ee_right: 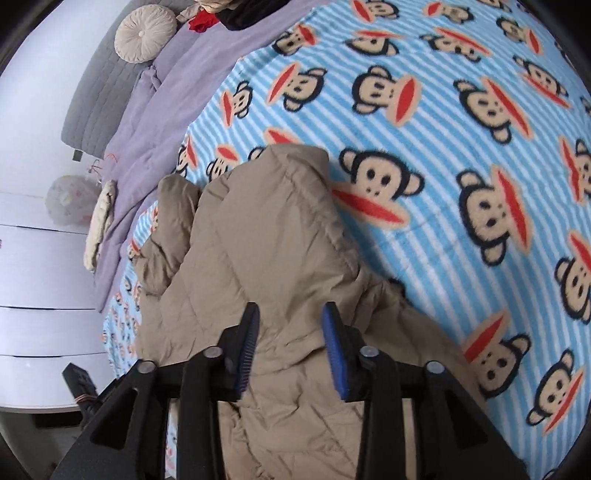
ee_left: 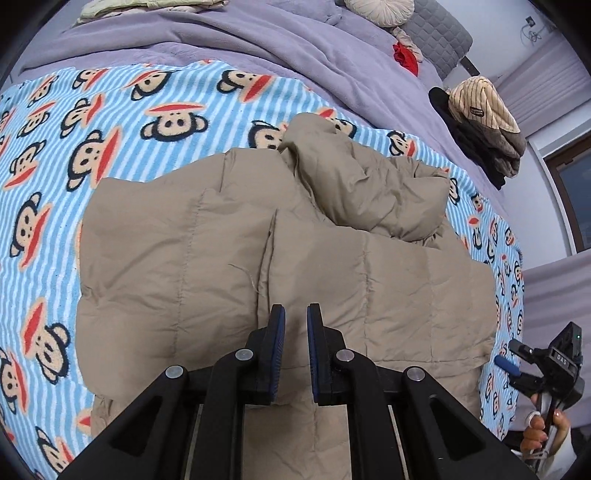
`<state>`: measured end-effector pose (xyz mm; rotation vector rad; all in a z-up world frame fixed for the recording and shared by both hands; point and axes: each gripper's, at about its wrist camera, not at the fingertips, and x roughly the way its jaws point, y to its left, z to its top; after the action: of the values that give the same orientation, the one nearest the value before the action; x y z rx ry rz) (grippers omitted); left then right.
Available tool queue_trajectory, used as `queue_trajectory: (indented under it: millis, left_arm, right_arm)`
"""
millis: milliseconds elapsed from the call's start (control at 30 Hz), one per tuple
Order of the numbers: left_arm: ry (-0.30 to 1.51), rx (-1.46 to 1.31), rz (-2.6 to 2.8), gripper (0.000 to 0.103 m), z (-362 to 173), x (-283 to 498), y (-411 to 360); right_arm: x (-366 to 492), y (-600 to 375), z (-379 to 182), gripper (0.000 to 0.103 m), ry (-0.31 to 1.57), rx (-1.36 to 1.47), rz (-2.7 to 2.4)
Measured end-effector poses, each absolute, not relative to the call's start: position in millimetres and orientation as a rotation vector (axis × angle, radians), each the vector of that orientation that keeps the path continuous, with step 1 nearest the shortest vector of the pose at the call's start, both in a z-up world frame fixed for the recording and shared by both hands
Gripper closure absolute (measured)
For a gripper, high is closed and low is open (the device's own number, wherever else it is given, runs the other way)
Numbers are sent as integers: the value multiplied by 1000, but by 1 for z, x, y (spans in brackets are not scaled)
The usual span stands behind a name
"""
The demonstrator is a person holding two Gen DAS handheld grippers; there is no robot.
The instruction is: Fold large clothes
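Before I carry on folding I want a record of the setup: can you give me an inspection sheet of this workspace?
Surface: bed with monkey-print striped blanket over a purple cover.
Job's things: tan puffer jacket, partly folded, bunched at its far end.
Clutter: clothes pile, red garment, round cushion.
Grippers: left gripper open, narrow gap, over the jacket; right gripper open wider, holding nothing.
Cables: wires at a wall socket.
Surroundings: grey headboard, white drawers.

Big puffy tan coat [ee_left: 229, 266] lying flat on the bed, partly folded over itself, stitched in soft squares — one crumpled lump bunched up on top
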<state>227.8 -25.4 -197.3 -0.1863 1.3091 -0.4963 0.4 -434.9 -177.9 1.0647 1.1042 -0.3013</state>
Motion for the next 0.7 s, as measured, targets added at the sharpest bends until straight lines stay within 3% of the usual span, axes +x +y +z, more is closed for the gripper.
queue_trajectory:
  millis: [67, 167, 267, 400, 633, 700]
  left_arm:
    - [1308, -188, -503, 91, -198, 229, -30]
    - [1295, -123, -496, 91, -203, 228, -42]
    - [1368, 45, -471, 91, -232, 221, -59]
    - [1408, 131, -461, 91, -243, 207, -62]
    - [1254, 50, -464, 91, -171, 210, -31]
    - [1215, 23, -474, 91, -151, 218, -24]
  right_arm:
    - [-6, -426, -192, 37, 1118, 1147, -247]
    - [-3, -418, -209, 38, 1143, 1159, -278]
    - [3, -422, -222, 94, 1157, 1107, -377]
    - [4, -431, -231, 93, 1230, 1089, -445]
    - [-1, -420, -167, 91, 1190, 965, -301]
    - [10, -416, -148, 84, 1162, 935, -247]
